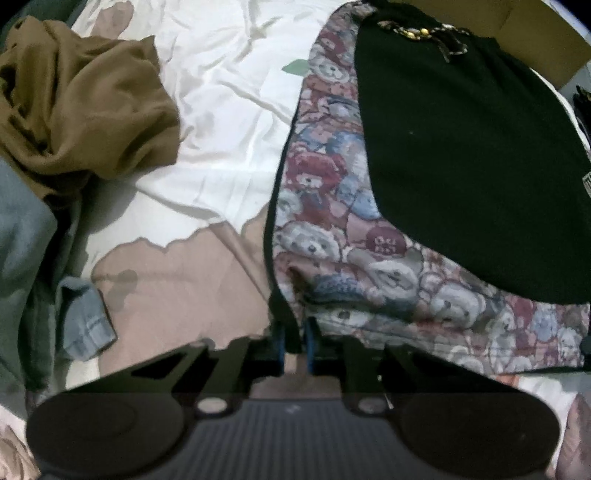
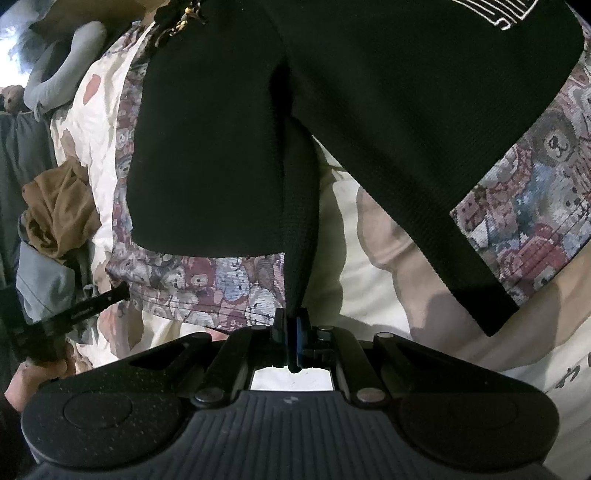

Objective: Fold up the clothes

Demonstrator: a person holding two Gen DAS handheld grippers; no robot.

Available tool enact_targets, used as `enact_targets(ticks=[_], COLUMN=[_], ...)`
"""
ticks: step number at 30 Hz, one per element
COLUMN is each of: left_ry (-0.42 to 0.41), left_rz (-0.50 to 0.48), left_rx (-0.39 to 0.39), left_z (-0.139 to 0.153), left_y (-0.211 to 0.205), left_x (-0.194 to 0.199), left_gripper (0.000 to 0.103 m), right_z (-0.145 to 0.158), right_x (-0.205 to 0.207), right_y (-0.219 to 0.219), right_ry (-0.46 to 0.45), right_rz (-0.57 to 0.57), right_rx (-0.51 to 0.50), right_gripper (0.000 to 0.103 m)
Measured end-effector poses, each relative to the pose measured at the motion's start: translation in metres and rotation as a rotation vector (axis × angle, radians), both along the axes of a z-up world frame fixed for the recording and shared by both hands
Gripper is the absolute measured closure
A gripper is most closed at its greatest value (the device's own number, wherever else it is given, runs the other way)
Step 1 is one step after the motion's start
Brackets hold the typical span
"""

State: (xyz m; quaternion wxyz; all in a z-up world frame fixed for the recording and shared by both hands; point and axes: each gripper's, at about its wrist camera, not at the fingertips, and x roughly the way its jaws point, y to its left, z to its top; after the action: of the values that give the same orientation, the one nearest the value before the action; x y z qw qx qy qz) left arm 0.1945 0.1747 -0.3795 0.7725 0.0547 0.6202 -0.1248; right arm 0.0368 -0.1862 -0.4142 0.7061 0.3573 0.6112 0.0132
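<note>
A black top (image 1: 461, 166) with teddy-bear print panels (image 1: 332, 192) lies spread on the bed sheet (image 1: 221, 92). My left gripper (image 1: 295, 341) is shut on the dark trimmed edge at the bear-print hem, its blue pads (image 1: 280, 343) pinching the cloth. In the right wrist view the same black top (image 2: 221, 147) fills the frame. My right gripper (image 2: 291, 332) is shut on a narrow fold of black cloth that rises straight up from its pads. The left gripper (image 2: 118, 295) also shows at the left hem there, held by a hand (image 2: 33, 376).
A crumpled brown garment (image 1: 81, 110) lies at the far left on the sheet, above a grey-blue garment (image 1: 22, 258) with a denim cuff (image 1: 86, 325). A cardboard box (image 1: 535, 29) stands beyond the top. A grey stuffed shape (image 2: 62, 74) lies at the far end.
</note>
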Motion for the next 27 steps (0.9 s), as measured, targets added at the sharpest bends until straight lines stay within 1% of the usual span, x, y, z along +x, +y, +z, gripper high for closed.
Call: enact_targets(ticks=[4, 7, 11, 15, 17, 19, 22, 23, 24, 25, 26, 27], left_ry=[0.029, 0.050, 0.081, 0.115, 0.130, 0.145, 0.154, 0.158, 0.162, 0.161, 0.157, 0.153], left_rz=[-0.008, -0.014, -0.011, -0.037, -0.048, -0.047, -0.039, -0.034, -0.032, -0.028, -0.023, -0.018], left_rx=[-0.023, -0.041, -0.074, -0.063, -0.037, -0.018, 0.014, 0.023, 0.032, 0.051, 0.074, 0.097], left_z=[0.014, 0.025, 0.033, 0.033, 0.019, 0.016, 0.012, 0.008, 0.003, 0.000, -0.003, -0.006], left_y=[0.005, 0.009, 0.012, 0.015, 0.010, 0.010, 0.011, 0.011, 0.011, 0.011, 0.010, 0.010], left_x=[0.002, 0.004, 0.006, 0.008, 0.006, 0.006, 0.004, 0.005, 0.005, 0.005, 0.005, 0.006], left_gripper=[0.094, 0.095, 0.096, 0.097, 0.097, 0.097, 0.097, 0.096, 0.096, 0.092, 0.091, 0.092], right_z=[0.006, 0.013, 0.012, 0.005, -0.001, -0.007, -0.014, -0.017, -0.019, -0.020, -0.021, -0.022], right_x=[0.001, 0.003, 0.003, 0.003, 0.002, -0.001, -0.005, -0.006, -0.007, -0.008, -0.008, -0.008], right_y=[-0.004, -0.001, -0.002, -0.001, 0.000, -0.001, -0.010, -0.015, -0.019, -0.023, -0.026, -0.028], right_ry=[0.014, 0.019, 0.048, 0.067, 0.077, 0.083, 0.080, 0.075, 0.066, 0.057, 0.050, 0.044], right_rz=[-0.006, 0.026, 0.033, 0.042, 0.047, 0.036, -0.040, -0.081, -0.118, -0.152, -0.171, -0.187], right_rx=[-0.010, -0.038, -0.046, -0.044, -0.055, -0.065, -0.034, -0.008, 0.016, 0.034, 0.033, 0.032], right_gripper=[0.101, 0.101, 0.101, 0.101, 0.100, 0.098, 0.098, 0.097, 0.094, 0.089, 0.078, 0.071])
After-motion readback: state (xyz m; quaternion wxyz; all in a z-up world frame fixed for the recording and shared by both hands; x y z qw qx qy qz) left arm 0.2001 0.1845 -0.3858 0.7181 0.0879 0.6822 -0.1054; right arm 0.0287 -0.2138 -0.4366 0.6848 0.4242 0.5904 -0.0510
